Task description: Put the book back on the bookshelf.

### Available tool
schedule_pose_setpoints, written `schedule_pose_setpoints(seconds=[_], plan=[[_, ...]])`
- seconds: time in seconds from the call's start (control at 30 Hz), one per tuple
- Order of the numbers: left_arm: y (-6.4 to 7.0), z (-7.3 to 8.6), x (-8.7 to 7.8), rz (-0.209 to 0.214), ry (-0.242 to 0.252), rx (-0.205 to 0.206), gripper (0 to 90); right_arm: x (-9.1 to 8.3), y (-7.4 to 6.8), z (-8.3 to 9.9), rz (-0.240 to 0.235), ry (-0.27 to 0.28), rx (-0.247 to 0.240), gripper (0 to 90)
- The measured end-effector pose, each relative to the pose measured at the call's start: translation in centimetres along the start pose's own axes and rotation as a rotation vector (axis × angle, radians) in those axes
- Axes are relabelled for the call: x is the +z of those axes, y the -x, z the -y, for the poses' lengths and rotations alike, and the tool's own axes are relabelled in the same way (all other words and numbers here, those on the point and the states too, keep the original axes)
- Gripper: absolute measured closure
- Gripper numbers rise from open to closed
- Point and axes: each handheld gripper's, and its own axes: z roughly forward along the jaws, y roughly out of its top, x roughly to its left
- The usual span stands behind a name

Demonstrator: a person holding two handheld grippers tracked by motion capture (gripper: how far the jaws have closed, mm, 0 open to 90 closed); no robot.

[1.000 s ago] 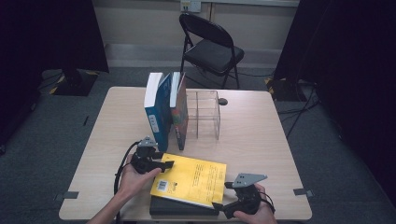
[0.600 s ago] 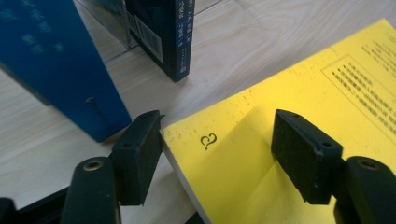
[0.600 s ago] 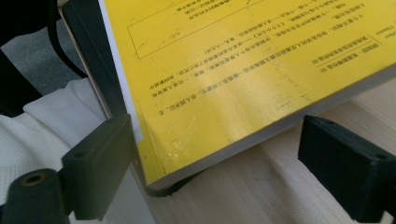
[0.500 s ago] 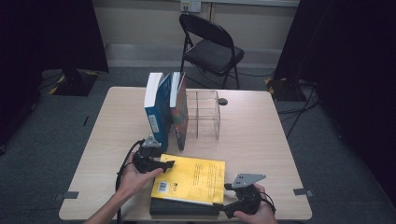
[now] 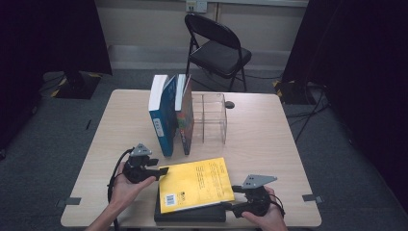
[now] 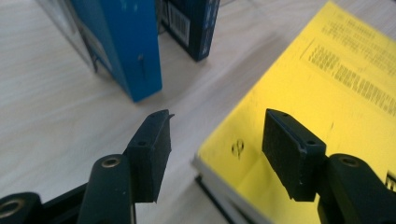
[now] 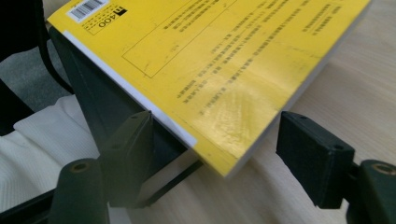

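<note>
Yellow book (image 5: 196,185) is lying flat atop a dark book (image 5: 190,213) at the worktop's (image 5: 269,144) near edge. Left gripper (image 6: 215,135) is straddling its far-left corner, fingers spread. Right gripper (image 7: 215,154) is bracketing the near-right corner, fingers spread, not pinching.

Black folding chair (image 5: 219,45), grey carpet (image 5: 57,130)

The yellow book (image 5: 196,185) lies flat, back cover up, skewed atop a black book (image 5: 192,214) at the table's near edge.

yellow book (image 5: 196,184): covers dark book (image 5: 190,214) | cover print: blurred
</note>
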Motion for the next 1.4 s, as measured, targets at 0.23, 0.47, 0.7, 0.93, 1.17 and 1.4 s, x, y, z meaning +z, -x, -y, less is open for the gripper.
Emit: schedule_pose_setpoints(seconds=[0.23,0.47,0.7,0.93,1.17,1.4], plan=[[0.9,-0.1,1.5,0.081,-0.031,0.052,49.4,0.3,0.2,0.1,0.015,-0.024,0.000,29.0],[2.1,0.9,0.6,0.138,-0.052,0.064,52.8,-0.4,1.2,0.3,0.079,-0.004,0.047,38.5],[3.6,2.2,-0.7,0.142,-0.067,0.085,52.3,-0.3,1.8,-0.1,0.140,0.006,0.071,41.6],[3.9,3.3,-1.8,0.190,-0.083,0.067,55.2,0.2,2.9,-0.9,0.133,-0.005,0.070,43.8],[3.8,2.7,-1.2,0.193,-0.056,0.093,56.2,0.5,2.7,-1.5,0.150,0.009,0.061,44.7],[3.1,0.8,1.4,0.213,-0.054,0.027,57.3,0.4,1.3,-1.1,0.107,0.010,0.025,52.0]])
